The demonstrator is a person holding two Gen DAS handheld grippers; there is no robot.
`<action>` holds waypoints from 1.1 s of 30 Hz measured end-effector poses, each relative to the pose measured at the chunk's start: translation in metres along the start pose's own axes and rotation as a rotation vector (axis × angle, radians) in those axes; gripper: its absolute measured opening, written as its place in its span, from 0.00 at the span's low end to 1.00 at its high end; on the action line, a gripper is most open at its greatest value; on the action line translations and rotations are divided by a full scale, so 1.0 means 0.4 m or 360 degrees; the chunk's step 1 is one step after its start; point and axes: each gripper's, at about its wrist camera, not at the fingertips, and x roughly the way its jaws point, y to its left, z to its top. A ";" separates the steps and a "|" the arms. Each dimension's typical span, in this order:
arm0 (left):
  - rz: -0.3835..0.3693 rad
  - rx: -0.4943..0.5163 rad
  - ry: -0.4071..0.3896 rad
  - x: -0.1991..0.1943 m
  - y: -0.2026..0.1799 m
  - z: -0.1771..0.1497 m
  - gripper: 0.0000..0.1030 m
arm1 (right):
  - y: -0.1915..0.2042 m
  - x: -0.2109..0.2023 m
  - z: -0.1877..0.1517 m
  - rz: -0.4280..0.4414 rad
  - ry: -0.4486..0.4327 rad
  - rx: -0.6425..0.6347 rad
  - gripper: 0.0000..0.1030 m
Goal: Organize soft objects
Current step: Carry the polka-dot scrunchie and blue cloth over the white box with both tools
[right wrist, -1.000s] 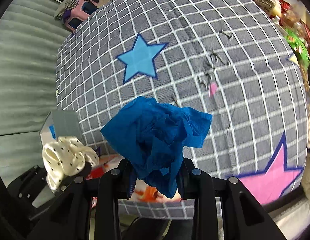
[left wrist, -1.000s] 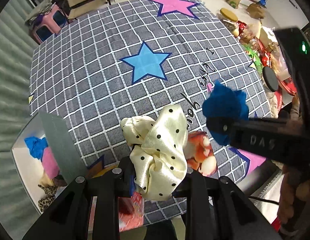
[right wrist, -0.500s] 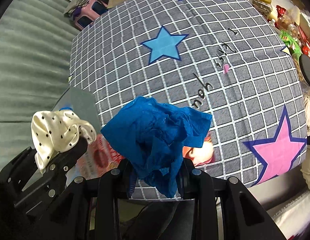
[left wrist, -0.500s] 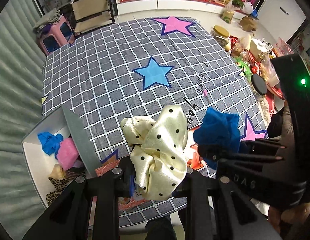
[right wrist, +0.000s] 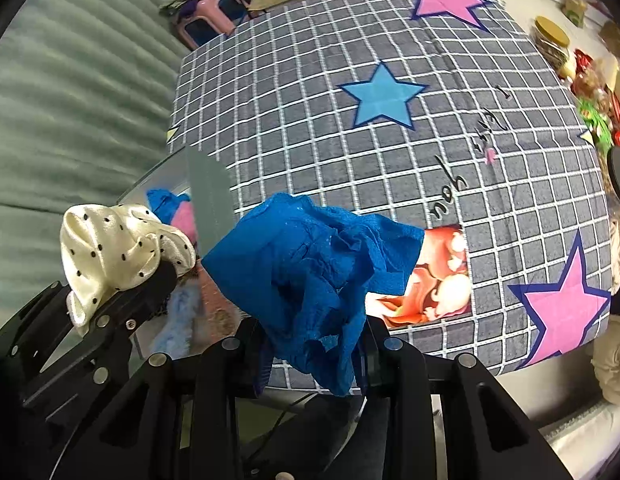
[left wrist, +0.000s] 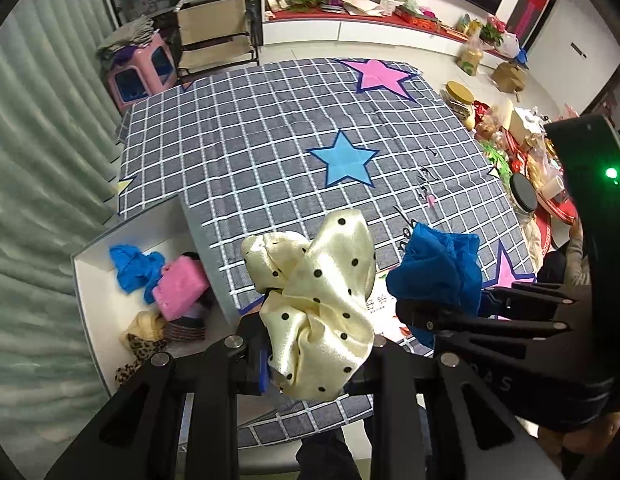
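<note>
Two soft items are held aloft: a cream dotted scrunchie (left wrist: 316, 304), at the lower centre of the left wrist view, is clamped between the closed jaws of the left gripper (left wrist: 314, 354), and a blue scrunchie (right wrist: 310, 268), at the centre of the right wrist view, is pinched the same way by the right gripper (right wrist: 314, 356). The carry step appears to be in hand; a drop into the box (left wrist: 89, 280) at the lower left of the left wrist view is judged to come next, so each gripper would have to be brought over the box wall before being opened. Several soft things are already lying in the box, yet bare floor is left at its upper part. The checked cloth (left wrist: 269, 140) is bare across the frame's middle, with clutter only along its right edge.
</note>
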 end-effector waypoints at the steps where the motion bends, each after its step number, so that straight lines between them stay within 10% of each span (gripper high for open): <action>1: 0.0002 -0.0007 0.0000 -0.001 0.006 -0.006 0.26 | 0.010 -0.001 -0.005 -0.0005 -0.0004 -0.0013 0.32; 33: -0.0006 -0.0036 -0.0082 -0.048 0.034 -0.058 0.26 | 0.034 -0.043 -0.085 -0.0033 -0.0069 0.0004 0.33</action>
